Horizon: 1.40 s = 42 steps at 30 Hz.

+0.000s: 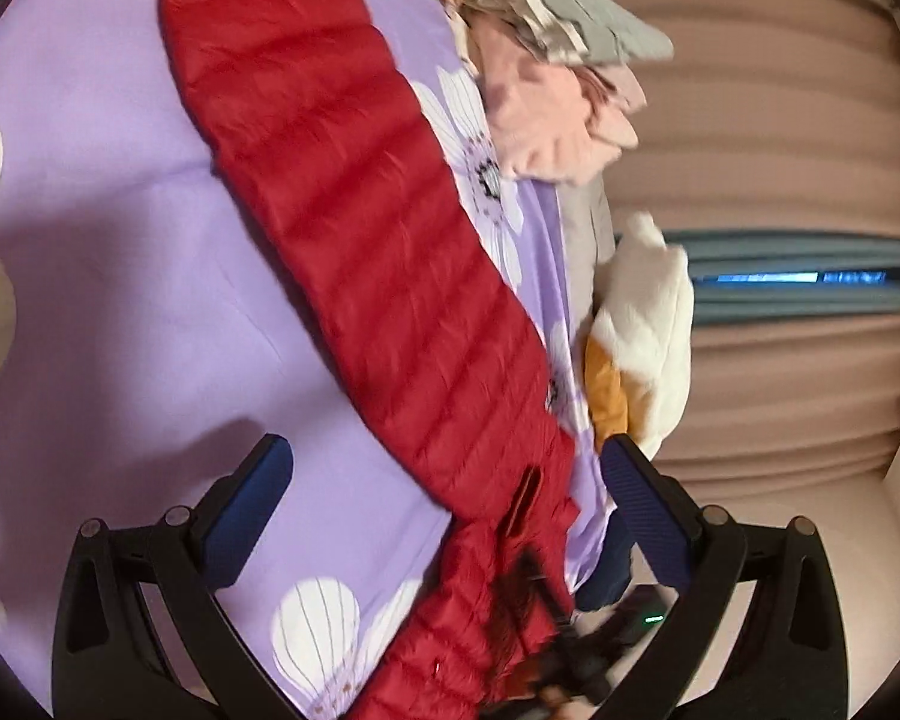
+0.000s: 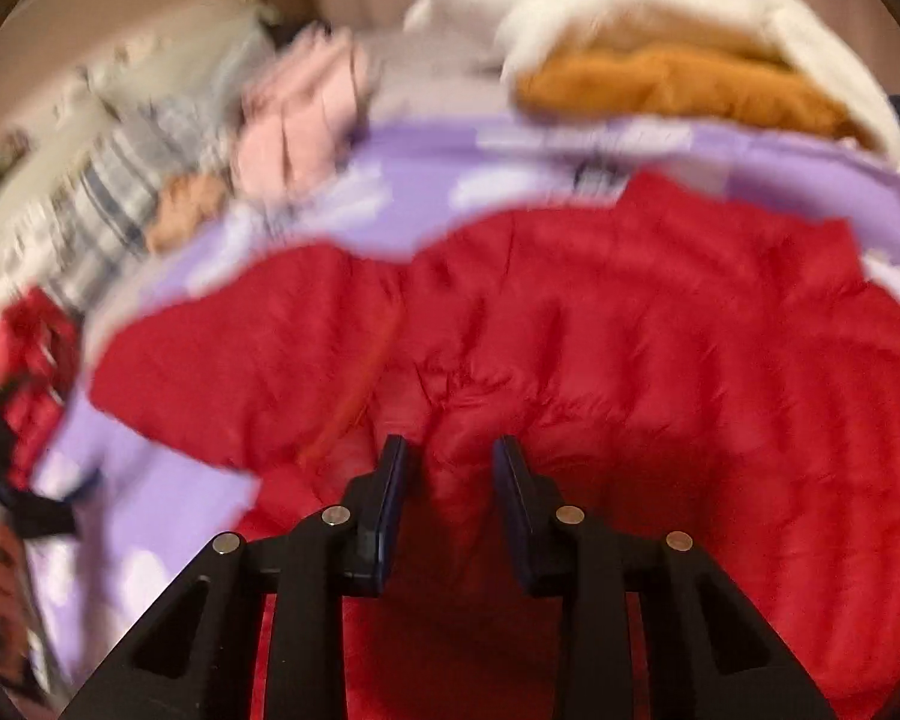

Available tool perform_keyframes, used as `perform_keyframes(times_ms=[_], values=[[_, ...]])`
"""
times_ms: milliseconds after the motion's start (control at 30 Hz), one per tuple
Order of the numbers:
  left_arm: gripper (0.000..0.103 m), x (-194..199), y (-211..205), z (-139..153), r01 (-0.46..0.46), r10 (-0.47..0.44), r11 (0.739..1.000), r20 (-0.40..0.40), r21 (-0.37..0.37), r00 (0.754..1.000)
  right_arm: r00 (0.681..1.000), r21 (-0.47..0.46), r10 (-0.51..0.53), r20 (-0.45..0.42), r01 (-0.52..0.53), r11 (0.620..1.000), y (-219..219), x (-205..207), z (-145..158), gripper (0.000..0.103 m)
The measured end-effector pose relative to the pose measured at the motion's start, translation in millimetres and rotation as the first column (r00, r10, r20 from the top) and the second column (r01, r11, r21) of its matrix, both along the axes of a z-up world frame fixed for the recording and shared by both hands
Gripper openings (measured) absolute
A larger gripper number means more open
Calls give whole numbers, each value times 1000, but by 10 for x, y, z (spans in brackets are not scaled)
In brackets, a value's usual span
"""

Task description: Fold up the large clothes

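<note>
A lilac flowered bedsheet (image 1: 120, 252) covered the bed; on it lay the red quilted jacket (image 1: 354, 222), beside a heap of clothes (image 1: 546, 96). The left gripper (image 1: 444, 474) had fingers spread wide over the jacket; the right gripper (image 2: 450, 450) hung over it, narrowly parted, gripping nothing.

Pinkish pleated curtains (image 1: 768, 138) are hanging beyond the lilac floral bedsheet (image 1: 90, 228) (a blue window strip (image 1: 798, 276) is showing).

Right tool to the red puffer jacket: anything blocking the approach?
Nothing visible. The right tool hovers directly over the red quilted puffer jacket, jaws part open, only red fabric showing in the gap. The heaped pink, white and mustard clothes lie beyond it at the far edge of the lilac floral sheet.
</note>
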<state>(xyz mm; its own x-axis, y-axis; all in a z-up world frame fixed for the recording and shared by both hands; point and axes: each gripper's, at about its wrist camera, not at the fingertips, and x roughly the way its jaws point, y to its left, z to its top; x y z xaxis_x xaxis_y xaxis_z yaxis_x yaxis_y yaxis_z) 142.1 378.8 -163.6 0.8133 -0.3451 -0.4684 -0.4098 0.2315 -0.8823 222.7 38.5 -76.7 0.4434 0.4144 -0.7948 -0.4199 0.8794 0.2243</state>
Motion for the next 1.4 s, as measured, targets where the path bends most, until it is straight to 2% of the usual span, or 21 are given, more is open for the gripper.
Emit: perform_keyframes(times_ms=[100,200,300,533,600,667,733,867,933,1000,1033,1067,1100,1133,1167,1200,1233,1267,1300,1367,1400], values=[[103,-11,199,-104,-63,63,998,-7,-15,998,1000,-59,29,6,-29,998,143,-42,-119,33],[102,19,373,-238,-127,128,989,2,-72,992,999,5,36,15,-36,999,69,-154,83,33],[103,110,451,-253,-155,159,983,30,-97,987,996,61,51,76,-55,997,-120,-355,325,33],[99,371,554,-280,-198,202,973,30,-119,979,997,136,14,82,-25,990,-650,-676,457,33],[84,383,582,-257,-231,232,970,4,-76,973,998,151,-24,65,14,988,-827,-783,451,33],[38,407,613,-295,-234,233,971,-23,-52,972,997,151,-63,52,54,987,-1041,-913,439,33],[19,438,626,-352,-223,220,974,-66,-40,973,993,122,-106,42,100,987,-1250,-1025,432,33],[13,424,577,-170,-198,205,977,-86,84,975,980,62,-196,19,194,979,-1622,-1155,413,33],[12,480,446,181,-147,173,960,-88,240,981,971,38,-240,18,239,970,-1802,-1222,409,33],[12,560,207,599,-81,109,919,-52,386,993,961,29,-277,15,276,961,-1929,-1277,410,33],[12,580,111,717,-59,85,903,-41,426,996,957,32,-289,16,288,957,-1984,-1319,406,33],[13,624,-63,925,-22,38,872,-22,488,999,953,37,-304,15,303,952,-2043,-1351,402,33],[13,688,-388,1243,36,-53,818,13,574,999,947,42,-321,16,320,946,-2085,-1368,400,33],[13,715,-516,1351,53,-83,794,23,606,996,941,54,-338,14,337,940,-2126,-1377,399,33],[13,749,-821,1568,86,-149,734,36,674,988,936,64,-351,15,349,935,-2169,-1417,396,33],[13,777,-1220,1785,127,-236,657,42,743,971,932,72,-361,18,359,931,-2190,-1437,394,33],[13,761,-1522,1904,154,-301,604,45,782,952,931,81,-365,21,362,928,-2220,-1466,388,33],[13,742,-1675,1949,168,-334,577,43,800,942,929,86,-369,24,366,927,-2229,-1481,388,33],[13,740,-2111,2023,208,-416,502,23,840,909,927,88,-375,28,371,924,-2249,-1511,383,33],[14,744,-2517,2003,261,-494,437,-13,861,869,922,91,-385,31,381,920,-2296,-1564,371,33],[15,754,-2891,1909,315,-557,376,-59,872,828,919,94,-394,32,389,916,-2324,-1587,367,33]])
